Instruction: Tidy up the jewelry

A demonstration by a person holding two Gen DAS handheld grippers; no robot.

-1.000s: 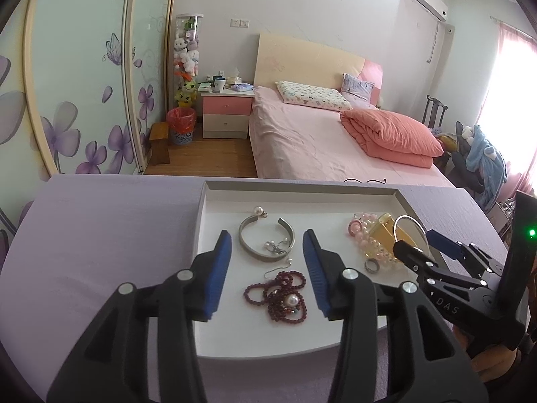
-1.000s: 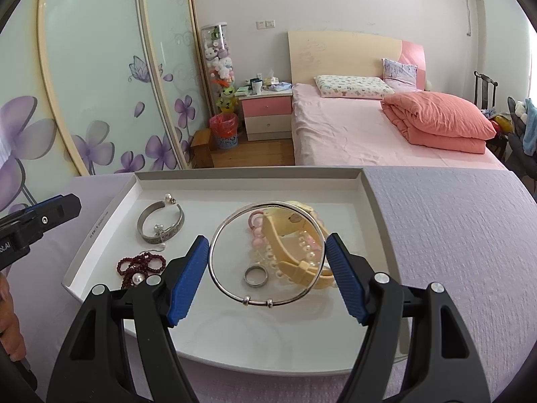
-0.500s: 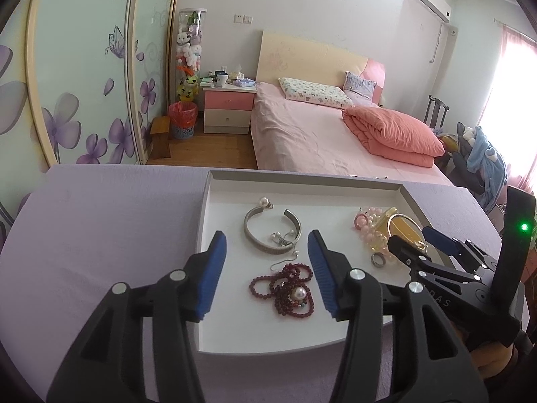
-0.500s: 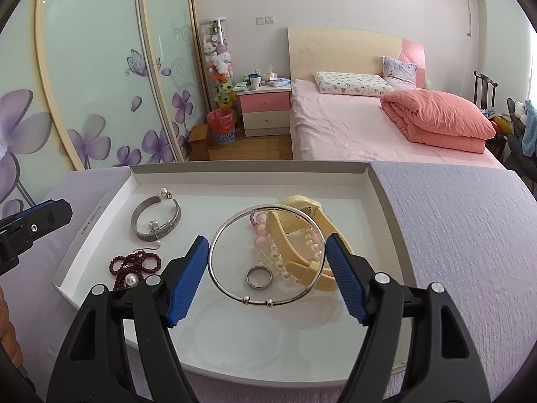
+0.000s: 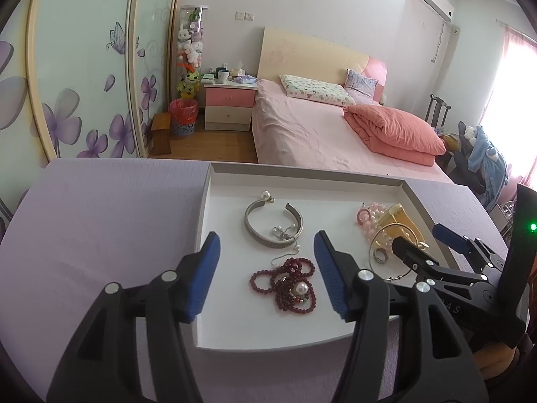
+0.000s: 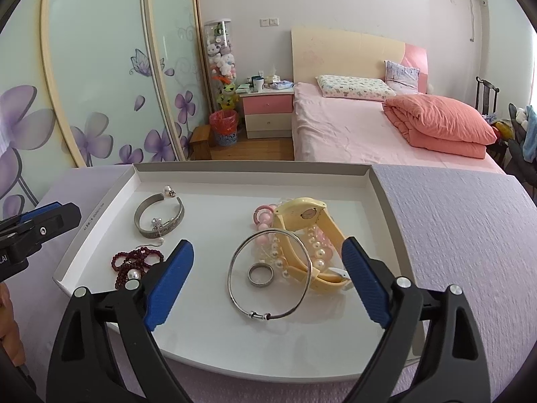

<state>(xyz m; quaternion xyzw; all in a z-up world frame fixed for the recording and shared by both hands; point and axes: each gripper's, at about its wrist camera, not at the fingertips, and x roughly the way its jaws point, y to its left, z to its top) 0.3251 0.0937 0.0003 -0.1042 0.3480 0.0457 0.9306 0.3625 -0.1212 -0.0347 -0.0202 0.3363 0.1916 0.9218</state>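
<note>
A white shallow tray (image 5: pixel 235 332) (image 6: pixel 208 349) on a purple table holds the jewelry. A silver cuff bracelet (image 5: pixel 255 235) (image 6: pixel 142 226) lies at its back left, a dark red bead strand with a pearl (image 5: pixel 288 288) (image 6: pixel 134 262) in front of it. On the right lie a thin silver bangle (image 6: pixel 235 288), a small ring (image 6: pixel 260 274), a yellow watch (image 6: pixel 302 215) and pink and white beads (image 6: pixel 261 216). My left gripper (image 5: pixel 266 275) is open above the red beads. My right gripper (image 6: pixel 268 282) is open around the bangle and also shows in the left wrist view (image 5: pixel 426 245).
The purple tablecloth (image 5: pixel 100 228) (image 6: pixel 470 235) spreads on both sides of the tray. Behind the table are a pink bed (image 6: pixel 369 134), a nightstand (image 6: pixel 265 114), a red bin (image 6: pixel 223 127) and a floral sliding wardrobe (image 6: pixel 100 84).
Both grippers have drawn back toward me and risen a little. The right gripper's jaws have opened wider and the silver bangle now lies loose in the tray between them.
</note>
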